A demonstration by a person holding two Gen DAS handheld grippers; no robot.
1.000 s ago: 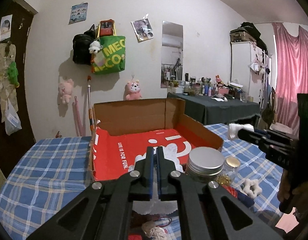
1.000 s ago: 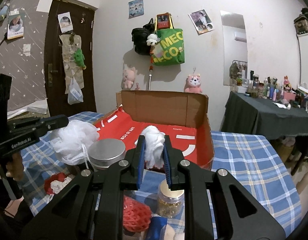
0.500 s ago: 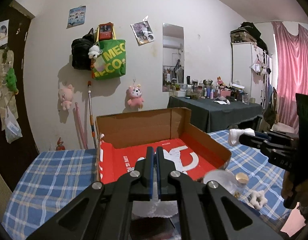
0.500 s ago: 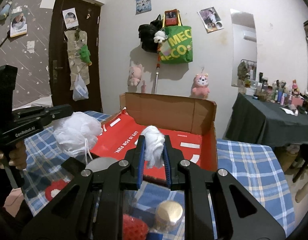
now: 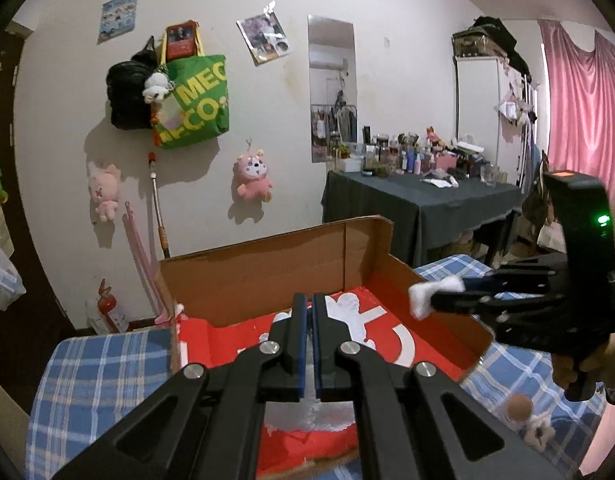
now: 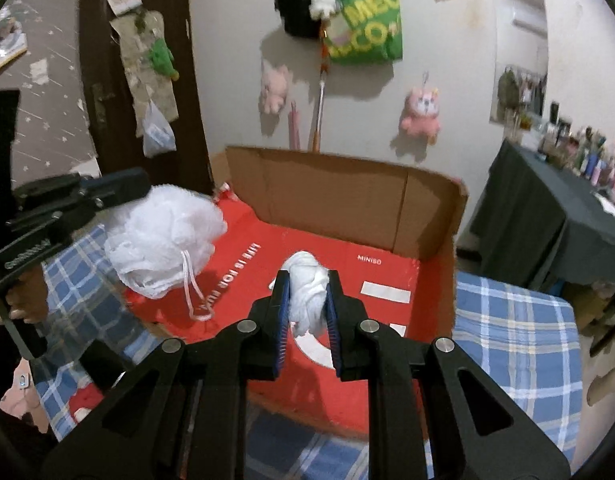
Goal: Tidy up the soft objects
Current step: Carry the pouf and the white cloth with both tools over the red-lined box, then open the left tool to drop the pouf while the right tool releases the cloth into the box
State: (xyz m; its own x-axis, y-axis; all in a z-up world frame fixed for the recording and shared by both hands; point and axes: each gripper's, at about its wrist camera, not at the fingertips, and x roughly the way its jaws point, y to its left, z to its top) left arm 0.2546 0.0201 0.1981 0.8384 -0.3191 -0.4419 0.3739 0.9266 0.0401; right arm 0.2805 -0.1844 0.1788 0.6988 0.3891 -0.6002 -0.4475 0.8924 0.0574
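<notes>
Soft things, both in hand: your left gripper is clenched on the white mesh bath puff, which hangs over the left edge of the cardboard box, cord loop dangling onto the red lining. Your right gripper is clamped on a white cotton wad, its long axis upright between the pads, held above the middle of the box floor. Box lies straight ahead and below both grippers; the right one looks nearer the centre. Judgement: drop-off comes next; the right has only to lower, the left to carry inward. Blue checked cloth under the box.
</notes>
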